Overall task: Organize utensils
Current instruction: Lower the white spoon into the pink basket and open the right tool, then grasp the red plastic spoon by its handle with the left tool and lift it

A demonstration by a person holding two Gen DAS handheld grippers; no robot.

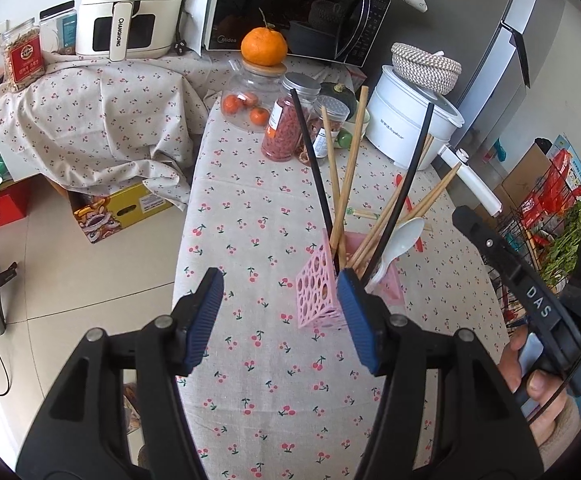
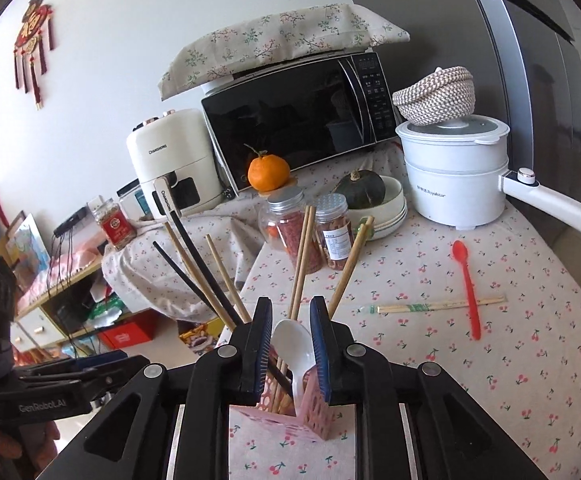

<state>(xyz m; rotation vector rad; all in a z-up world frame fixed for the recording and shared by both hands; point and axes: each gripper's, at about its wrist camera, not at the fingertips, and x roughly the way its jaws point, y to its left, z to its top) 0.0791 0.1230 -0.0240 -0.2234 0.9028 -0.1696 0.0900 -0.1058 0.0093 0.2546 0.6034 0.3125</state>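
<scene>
Right gripper (image 2: 290,344) jaws slightly parted, white spoon (image 2: 292,344) between, standing in pink holder (image 2: 314,412).

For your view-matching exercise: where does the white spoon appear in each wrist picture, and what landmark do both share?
Left wrist: white spoon right of centre, bowl up, leaning out of the pink holder.
Right wrist: white spoon low centre, between the jaws, standing in that holder.
Shared landmark: the orange before the microwave.

A microwave (image 2: 294,120), white air fryer (image 2: 170,164), tangerine (image 2: 268,173) atop a jar and a white cooker (image 2: 454,184) crowd the cherry-print tablecloth (image 2: 530,320).
</scene>
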